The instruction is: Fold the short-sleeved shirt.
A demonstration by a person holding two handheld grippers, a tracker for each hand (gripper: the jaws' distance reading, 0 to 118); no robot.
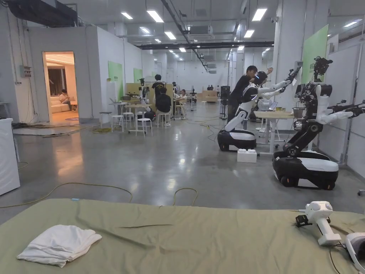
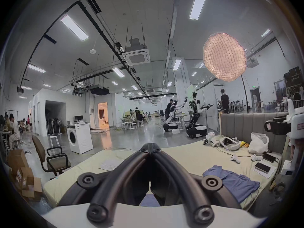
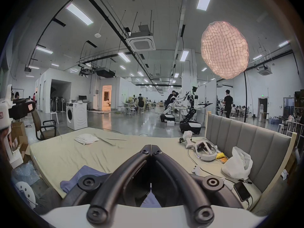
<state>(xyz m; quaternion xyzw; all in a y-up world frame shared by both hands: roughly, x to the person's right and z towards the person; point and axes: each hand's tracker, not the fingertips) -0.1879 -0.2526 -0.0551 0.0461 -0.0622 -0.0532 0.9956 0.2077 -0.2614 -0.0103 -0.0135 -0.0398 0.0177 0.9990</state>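
My left hand-held gripper (image 2: 150,146) has its jaws closed tip to tip with nothing between the tips, and it is raised above the near edge of the bed (image 2: 184,156). My right hand-held gripper (image 3: 151,147) stands the same way, jaws pressed together and empty, also up over the near edge.

The short-sleeved shirt (image 2: 236,183), blue and rumpled, lies flat on the bed's near edge. In the left gripper view it is to the right of my jaws and a strip of it shows just beneath them; in the right gripper view it spreads to the left and under the jaws. Neither gripper touches it as far as I can tell.

On the far left of the bed lies a folded white cloth (image 1: 58,244), well apart from the shirt. On the right side, by the grey padded headboard (image 3: 243,137), stands a white plastic bag (image 3: 237,165), its mouth crumpled and open at the top; I cannot tell what it holds. Beside it on its far side lie small yellow and orange items (image 3: 222,157), then a white headset (image 3: 205,150) and a white handle-shaped device (image 1: 322,221). Nearer to me a dark phone (image 3: 241,191) lies flat with a cable plugged in
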